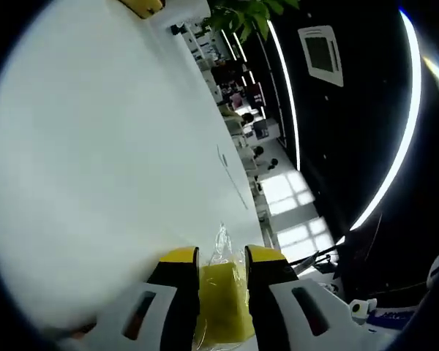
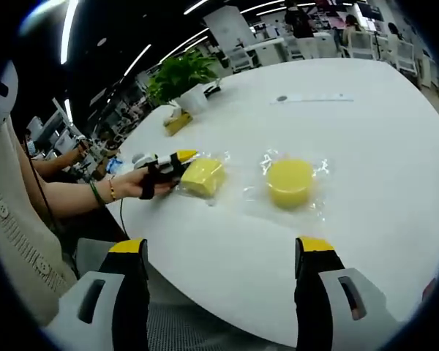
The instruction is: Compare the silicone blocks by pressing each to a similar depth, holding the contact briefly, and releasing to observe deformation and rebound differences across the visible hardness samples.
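- Right now the left gripper [image 2: 177,164], seen in the right gripper view with a person's hand [image 2: 135,183] behind it, is closed on the square yellow block [image 2: 203,176]; its yellow-tipped jaws pinch the block's near-left edge, so this sample sits directly between them
- Up close in the left gripper view, that same block [image 1: 221,303] fills the narrow gap between the two jaws, its clear plastic wrap [image 1: 221,245] puckering up just beyond the tips
- Just right of the square block on the white table [image 2: 366,124] lies the round yellow block [image 2: 290,181], flat and also in clear wrap, apart from its neighbour and not touched by anything
- From the round block, the right gripper [image 2: 227,252] sits nearer the table's edge with jaws spread wide and nothing between them; the block lies straight ahead, slightly toward the right jaw
- By my reading the right gripper is nearer the round sample, so pressing it next would mean a short forward reach
- Both blocks look soft-edged, matte and undented from here
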